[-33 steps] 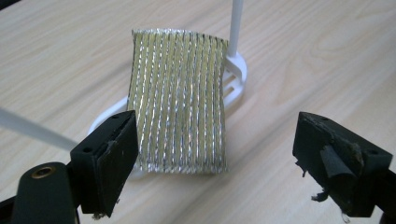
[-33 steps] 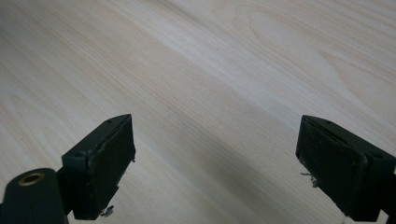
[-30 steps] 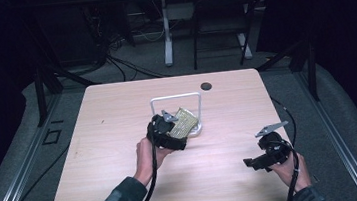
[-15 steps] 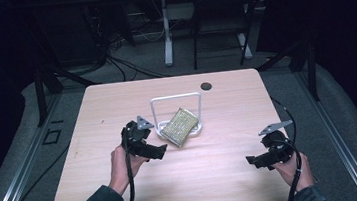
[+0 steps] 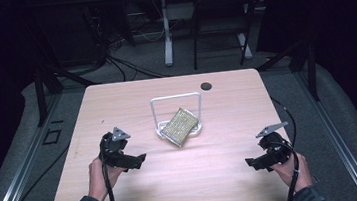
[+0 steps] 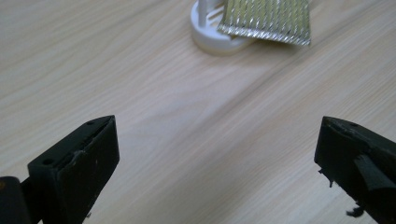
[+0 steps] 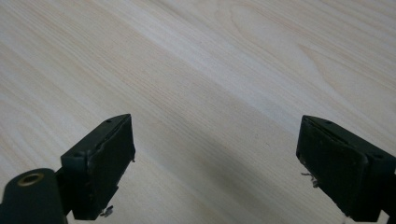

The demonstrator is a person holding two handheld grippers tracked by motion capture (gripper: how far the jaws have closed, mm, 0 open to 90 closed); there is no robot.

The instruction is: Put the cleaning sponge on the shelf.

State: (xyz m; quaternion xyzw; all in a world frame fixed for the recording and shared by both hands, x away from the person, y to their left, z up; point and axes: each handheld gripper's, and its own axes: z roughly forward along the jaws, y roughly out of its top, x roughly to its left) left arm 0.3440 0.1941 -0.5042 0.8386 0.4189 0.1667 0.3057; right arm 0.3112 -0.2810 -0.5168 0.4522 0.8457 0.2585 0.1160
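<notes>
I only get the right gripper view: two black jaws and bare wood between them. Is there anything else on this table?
Observer: Yes. A white stand sits mid-table, with a glittery gold pouch leaning on it.
Operator: Is the other gripper holding that pouch?
Observer: No. The left gripper is on the table's left part, apart from the pouch, its jaws wide open with nothing between them.
Operator: And where is mine compared with all that?
Observer: The right gripper is near the table's front right, well clear of the stand, and it points toward the left gripper.
</notes>
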